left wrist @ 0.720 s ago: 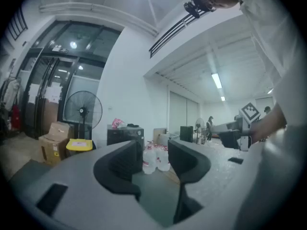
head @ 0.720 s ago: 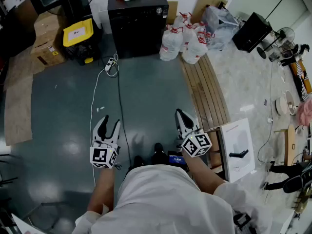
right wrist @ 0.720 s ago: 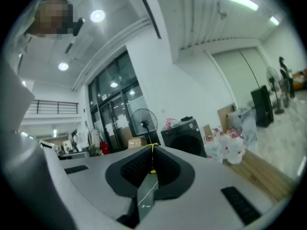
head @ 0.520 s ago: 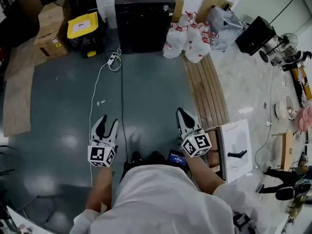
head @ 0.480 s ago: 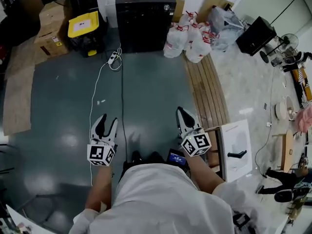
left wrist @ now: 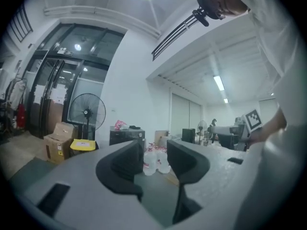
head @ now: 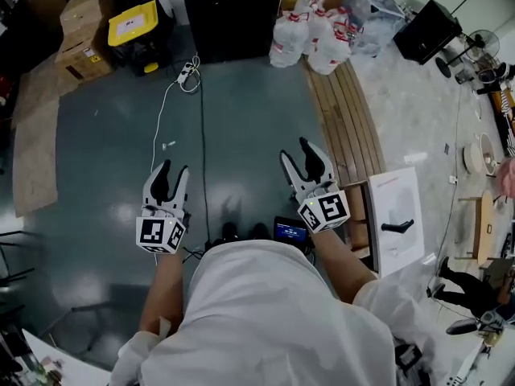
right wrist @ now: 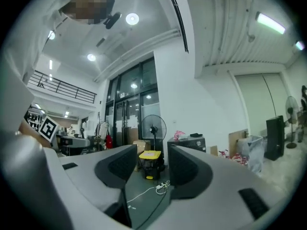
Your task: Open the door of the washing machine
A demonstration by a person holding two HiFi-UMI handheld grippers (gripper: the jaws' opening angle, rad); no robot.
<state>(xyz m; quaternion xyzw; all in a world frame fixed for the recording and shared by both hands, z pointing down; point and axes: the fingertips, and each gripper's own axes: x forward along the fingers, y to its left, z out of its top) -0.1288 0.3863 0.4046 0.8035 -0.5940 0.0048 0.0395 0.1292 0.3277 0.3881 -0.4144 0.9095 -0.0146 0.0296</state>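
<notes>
Head view, washing machine (head: pixel 232 18) well beyond left tool (head: pixel 173 170)

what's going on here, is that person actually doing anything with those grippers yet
A person in a white top stands on the grey floor with a two-jaw gripper in each hand. The left gripper and the right gripper are both held out level, jaws apart, with nothing between them. The black boxy machine by the far wall, likely the washing machine, is well out of reach, so the door is not yet touched.
</notes>
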